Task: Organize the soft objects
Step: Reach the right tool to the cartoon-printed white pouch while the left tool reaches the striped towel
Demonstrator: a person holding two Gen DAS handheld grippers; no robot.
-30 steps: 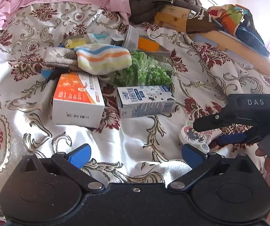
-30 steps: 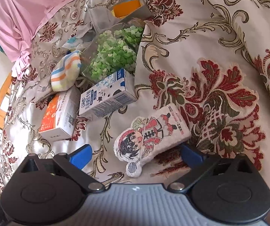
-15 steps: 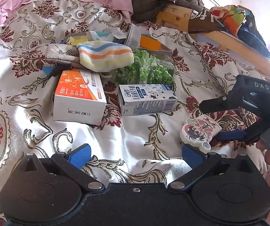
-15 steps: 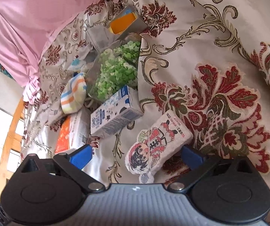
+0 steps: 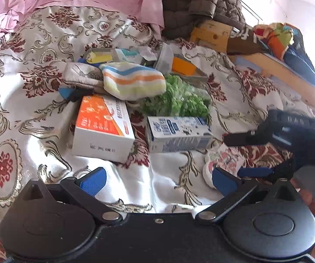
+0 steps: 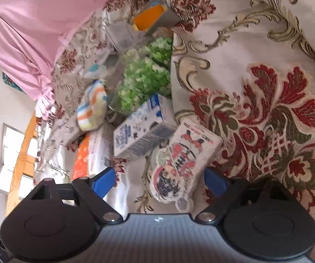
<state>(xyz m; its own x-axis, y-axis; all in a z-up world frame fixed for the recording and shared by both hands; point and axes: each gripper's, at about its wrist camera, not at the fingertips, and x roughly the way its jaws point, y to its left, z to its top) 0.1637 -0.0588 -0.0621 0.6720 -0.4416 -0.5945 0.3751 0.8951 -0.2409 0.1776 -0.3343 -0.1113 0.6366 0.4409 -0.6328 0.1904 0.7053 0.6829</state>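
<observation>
1. Cartoon-printed soft pouch [image 6: 180, 164], a small padded fabric piece with a red-and-black figure on a pale ground, lies flat on the floral bedspread [image 6: 267, 54], just beside the blue-and-white milk carton [image 6: 142, 131]. In the left wrist view we see it [image 5: 225, 161] low on the right.
2. Our right gripper [image 6: 159, 180] straddles the pouch. Its jaws are closing, with the pouch between them; the right blue pad sits at the pouch's edge, while the left pad stands clear with a gap, so nothing is clamped yet.
3. Our left gripper [image 5: 158, 180] hovers wide open over bare bedspread, holding nothing.
4. We judge the pouch light, limp and squashy. It should compress under the pads and may fold or droop once lifted.
5. We judge the best hold to be across its narrow width near the middle, where the padding looks thickest. A small round tag [image 6: 182, 203] hangs at its near end; we would avoid pinching that alone.
6. The bedspread looks glossy and loose, so the pads could catch a fold of it beneath the pouch.
7. Farther off lie a striped folded cloth [image 5: 133, 81], an orange-and-white box [image 5: 102, 127] and a bag of green pieces [image 5: 179, 98].
</observation>
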